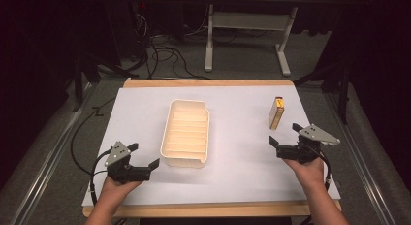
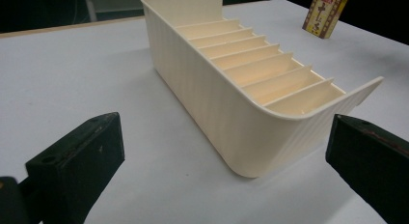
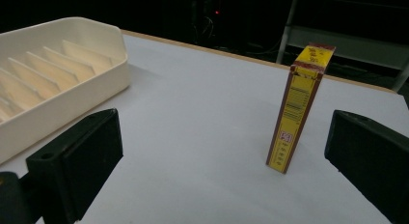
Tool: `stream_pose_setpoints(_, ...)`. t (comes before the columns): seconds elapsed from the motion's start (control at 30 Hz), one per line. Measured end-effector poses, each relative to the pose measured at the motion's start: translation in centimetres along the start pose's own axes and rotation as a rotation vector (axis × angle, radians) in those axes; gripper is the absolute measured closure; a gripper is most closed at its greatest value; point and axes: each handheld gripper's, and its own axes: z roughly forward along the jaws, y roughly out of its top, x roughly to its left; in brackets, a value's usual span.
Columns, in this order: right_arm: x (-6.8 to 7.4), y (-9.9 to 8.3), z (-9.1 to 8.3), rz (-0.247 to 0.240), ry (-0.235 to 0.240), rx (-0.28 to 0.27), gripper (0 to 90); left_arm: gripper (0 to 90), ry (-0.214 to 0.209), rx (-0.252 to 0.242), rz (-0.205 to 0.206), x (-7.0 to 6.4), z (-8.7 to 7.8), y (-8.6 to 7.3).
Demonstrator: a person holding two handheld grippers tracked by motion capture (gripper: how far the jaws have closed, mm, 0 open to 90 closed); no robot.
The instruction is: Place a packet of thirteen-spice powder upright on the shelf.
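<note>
A cream plastic tray [image 1: 207, 137] with several inner dividers lies in the middle of the white table; it holds nothing. In the left gripper view its near corner [image 2: 251, 137] sits just beyond my jaws. A tall yellow and red box [image 1: 276, 113] stands upright at the right; the right gripper view has the box [image 3: 299, 108] a short way ahead, between the jaw lines. My left gripper [image 1: 144, 155] stands open near the tray's front left corner. My right gripper [image 1: 285, 133] is open too, just below the box, with nothing in it.
The white sheet [image 1: 242, 176] covers a wooden table whose edge [image 1: 208, 83] shows at the back. Black cables [image 1: 160, 55] and a grey table frame [image 1: 209, 40] are on the floor behind. Dark surroundings flank both sides.
</note>
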Motion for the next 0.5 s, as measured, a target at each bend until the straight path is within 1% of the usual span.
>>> stream_pose_setpoints(0.07, -0.4, 0.2, 0.5, 0.008, -0.014, 0.006, 0.1, 0.8, -0.013, -0.002, 0.005, 0.0, -0.2, 0.1)
stream_pose_setpoints(0.1, -0.9, 0.4, 0.9, 0.018, -0.03, 0.01, 0.1, 0.9, -0.013, 0.005, 0.015, 0.1, -0.2, 0.1)
stream_pose_setpoints(0.17, -1.6, 0.5, 1.4, 0.027, -0.049, 0.016, 0.1, 1.0, -0.016, 0.014, 0.019, 0.1, -0.1, 0.1)
stream_pose_setpoints(0.23, -2.2, 0.6, 2.0, 0.033, -0.06, 0.033, 0.1, 2.2, -0.021, 0.018, 0.022, 0.1, 0.0, 0.0)
stream_pose_setpoints(0.27, -2.2, 0.6, 2.0, 0.033, -0.06, 0.033, 0.1, 2.5, -0.021, 0.018, 0.022, 0.1, 0.0, 0.0)
stream_pose_setpoints(0.3, -2.7, 0.6, 2.7, 0.036, -0.076, 0.05, 0.1, 2.6, -0.021, 0.026, 0.031, 0.1, 0.1, -0.2)
stream_pose_setpoints(0.33, -2.9, 0.6, 3.0, 0.044, -0.078, 0.053, 0.1, 2.6, -0.021, 0.026, 0.031, 0.1, 0.1, -0.2)
stream_pose_setpoints(0.37, -3.2, 0.6, 3.4, 0.048, -0.084, 0.058, 0.1, 2.5, -0.019, 0.027, 0.046, 0.0, 0.1, -0.3)
stream_pose_setpoints(0.43, -3.5, 0.6, 4.0, 0.055, -0.092, 0.077, 0.1, 4.0, -0.02, 0.024, 0.045, 0.1, 0.2, -0.3)
stream_pose_setpoints(0.5, -3.8, 0.6, 4.6, 0.068, -0.098, 0.079, 0.1, 4.9, -0.018, 0.024, 0.052, 0.2, 0.2, -0.4)
